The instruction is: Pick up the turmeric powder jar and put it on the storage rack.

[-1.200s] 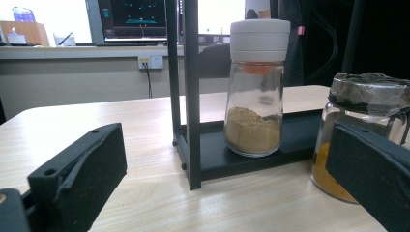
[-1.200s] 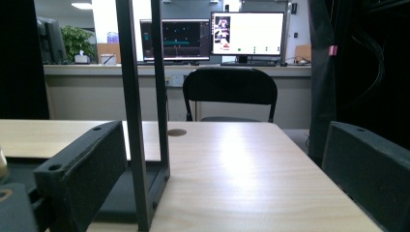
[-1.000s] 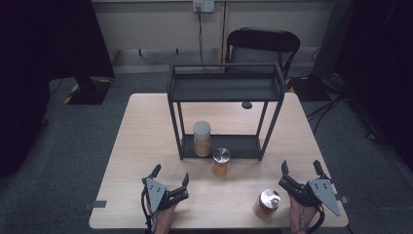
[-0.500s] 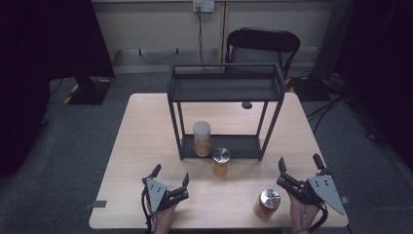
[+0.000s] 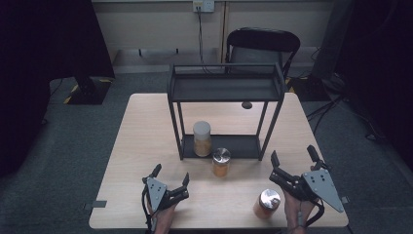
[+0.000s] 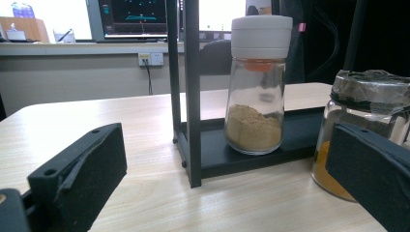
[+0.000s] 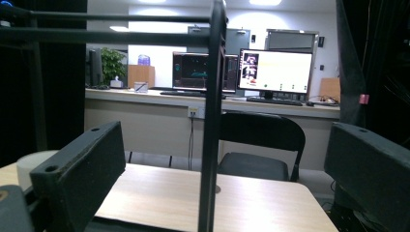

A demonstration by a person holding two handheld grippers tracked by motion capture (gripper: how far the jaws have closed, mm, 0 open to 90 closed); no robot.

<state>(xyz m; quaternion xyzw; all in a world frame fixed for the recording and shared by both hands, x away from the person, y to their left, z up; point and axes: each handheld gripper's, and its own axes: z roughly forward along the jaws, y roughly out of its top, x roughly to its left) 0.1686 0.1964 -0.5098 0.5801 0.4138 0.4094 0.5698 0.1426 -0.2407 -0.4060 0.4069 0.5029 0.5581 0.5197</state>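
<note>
A small jar with a silver lid (image 5: 266,203) stands on the bench (image 5: 146,136) near the bottom right of the high view. It has orange stuff inside. The right gripper (image 5: 294,164) is just beside it, a little to the right and above it in the frame. Its jaws are wide apart and hold nothing. They do not touch the jar.

A second jar with a silver lid (image 5: 221,162) stands near the middle of the frame, just in front of the black rack (image 5: 226,89). In the left gripper view this jar (image 6: 360,121) is at the right edge, partly behind one jaw.

A taller jar with a white cap (image 5: 202,138) stands on the rack's low shelf. It has light brown powder in it, seen up close in the left gripper view (image 6: 256,82).

The left gripper (image 5: 170,174) is at the bottom left of the high view, well apart from the jars. Its jaws are apart too, with nothing between them.

A black chair (image 5: 263,43) stands behind the bench at the top of the frame.
</note>
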